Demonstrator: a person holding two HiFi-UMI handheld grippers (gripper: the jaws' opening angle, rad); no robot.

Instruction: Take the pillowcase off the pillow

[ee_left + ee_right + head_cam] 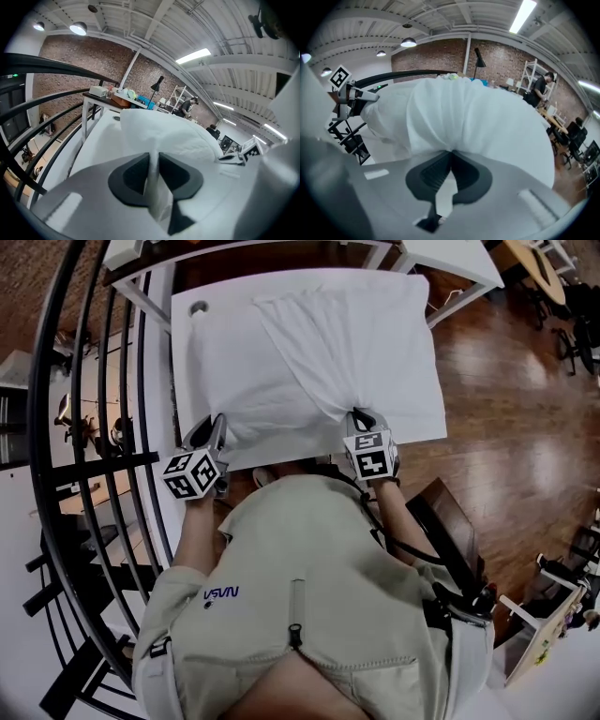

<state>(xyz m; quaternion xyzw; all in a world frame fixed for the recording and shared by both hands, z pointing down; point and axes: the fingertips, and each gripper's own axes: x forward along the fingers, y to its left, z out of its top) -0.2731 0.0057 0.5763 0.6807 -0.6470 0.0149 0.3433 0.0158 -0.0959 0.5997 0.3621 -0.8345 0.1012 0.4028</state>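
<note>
A pillow in a white pillowcase point(309, 352) lies on the white table point(433, 413), with its near edge toward me. My left gripper point(216, 429) is at the pillow's near left corner. In the left gripper view a fold of the pillowcase point(164, 133) runs between the jaws of the left gripper point(153, 159), which are shut on it. My right gripper point(360, 416) is at the near right edge, where the cloth puckers into gathered folds. In the right gripper view the right gripper point(451, 153) is shut on the bunched pillowcase point(478, 117).
A black curved railing point(89, 456) runs along the left of the table. Wooden floor point(506, 427) lies to the right, with a dark box point(450, 521) by my right arm. White table frames point(450, 268) stand beyond the far edge. A round hole point(198, 307) is in the table's far left corner.
</note>
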